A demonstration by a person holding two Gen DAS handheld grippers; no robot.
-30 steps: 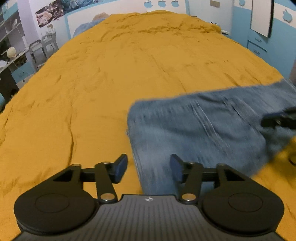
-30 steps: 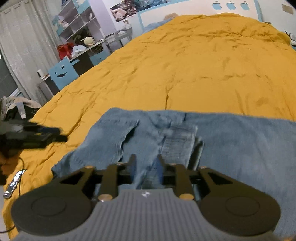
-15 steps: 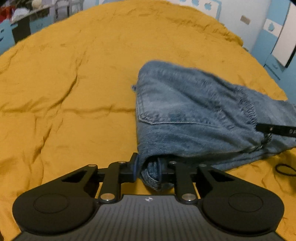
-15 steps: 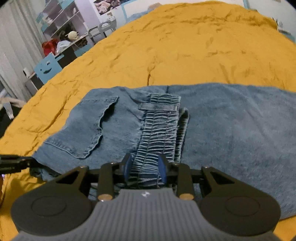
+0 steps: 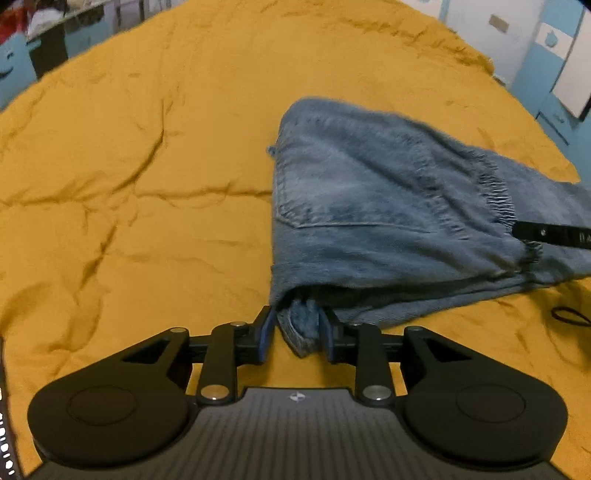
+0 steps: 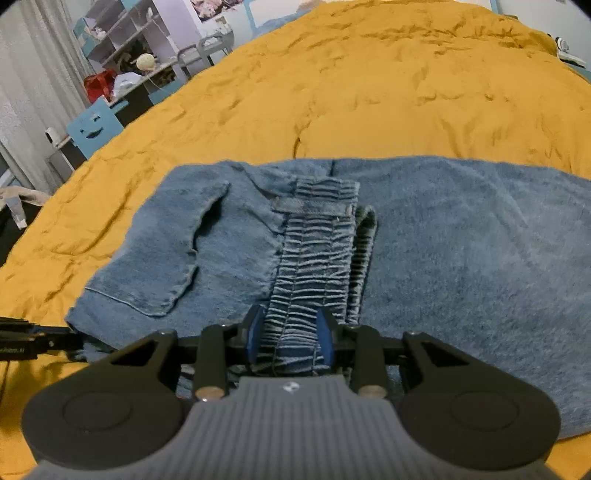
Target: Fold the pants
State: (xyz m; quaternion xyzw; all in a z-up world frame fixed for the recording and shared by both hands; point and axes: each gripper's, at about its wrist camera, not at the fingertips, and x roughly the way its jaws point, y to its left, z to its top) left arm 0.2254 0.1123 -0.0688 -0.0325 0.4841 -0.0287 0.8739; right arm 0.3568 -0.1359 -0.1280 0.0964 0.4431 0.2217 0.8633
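Observation:
Blue denim pants (image 5: 369, 206) lie across a yellow bedcover (image 5: 147, 147). My left gripper (image 5: 297, 332) has a bunched corner of the pants' edge between its pads. Its jaws are opening a little, and the cloth still fills the gap and rises tented toward them. In the right wrist view the pants (image 6: 461, 258) spread wide, with the ribbed elastic waistband (image 6: 317, 251) running straight into my right gripper (image 6: 290, 339), which is shut on it. A back pocket (image 6: 177, 251) shows to the left. The right gripper's finger (image 5: 554, 234) pokes in from the right edge of the left wrist view.
The bedcover (image 6: 369, 92) stretches far beyond the pants. A black cord (image 5: 569, 315) lies on it at the right. Past the bed's left side stand a blue chair (image 6: 94, 125), a cluttered desk (image 6: 144, 74) and shelves (image 6: 122, 33). Blue cabinets (image 5: 554, 55) stand on the right.
My left gripper came down onto the pants' edge and shut on a corner of it, then its jaws widened slightly. The right gripper sank a little, still holding the waistband.

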